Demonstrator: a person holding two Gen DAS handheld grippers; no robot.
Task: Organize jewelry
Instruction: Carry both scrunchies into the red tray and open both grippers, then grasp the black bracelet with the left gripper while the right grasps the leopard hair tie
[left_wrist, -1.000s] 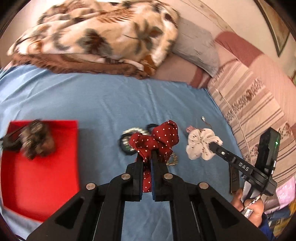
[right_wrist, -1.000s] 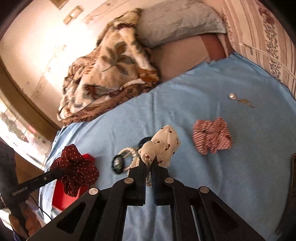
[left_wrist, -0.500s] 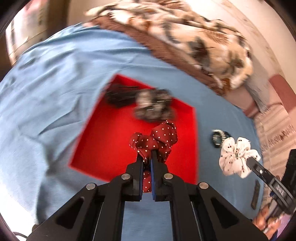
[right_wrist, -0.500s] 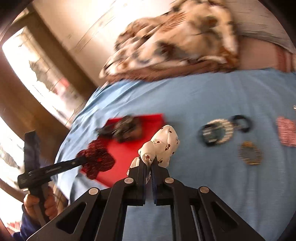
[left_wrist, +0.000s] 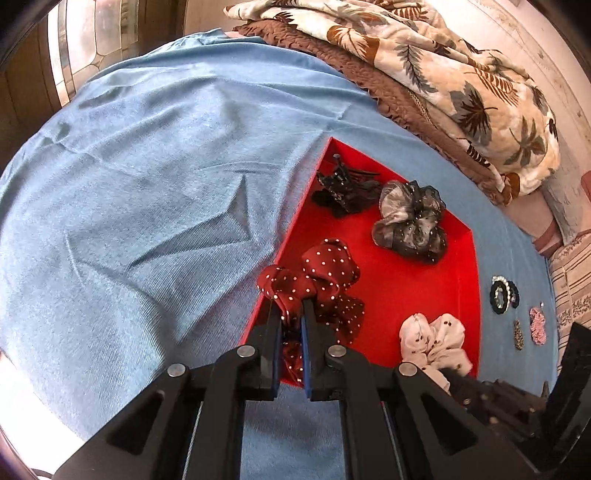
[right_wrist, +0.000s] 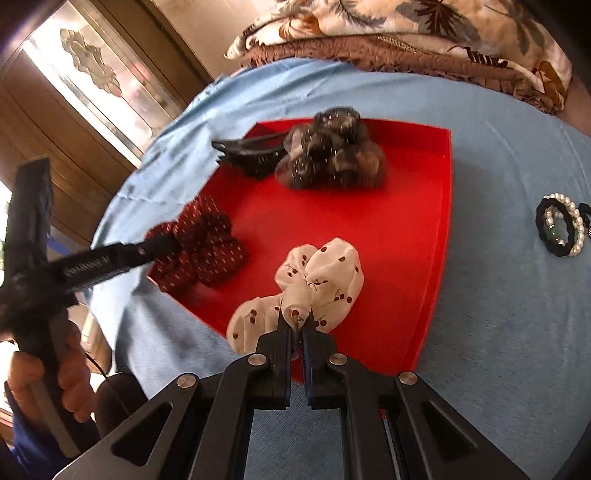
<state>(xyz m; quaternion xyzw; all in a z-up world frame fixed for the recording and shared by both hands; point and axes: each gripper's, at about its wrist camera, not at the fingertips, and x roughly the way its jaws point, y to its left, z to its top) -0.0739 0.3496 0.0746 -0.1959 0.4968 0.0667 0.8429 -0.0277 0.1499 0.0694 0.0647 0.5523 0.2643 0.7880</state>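
Scrunchies, two: dotted red scrunchie (left_wrist: 314, 280) bunching forward of the left gripper (left_wrist: 291, 314), its fingers clenched on it over the red tray's (left_wrist: 469, 295) near-left edge, white cherry scrunchie (right_wrist: 317, 280) hanging likewise pinched in the right gripper (right_wrist: 297, 325), sitting over the tray's near edge.

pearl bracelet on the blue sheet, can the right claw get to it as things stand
Probably not yet: the right claw is shut on the white cherry scrunchie. The pearl bracelet lies uncovered on the sheet beside the red tray.
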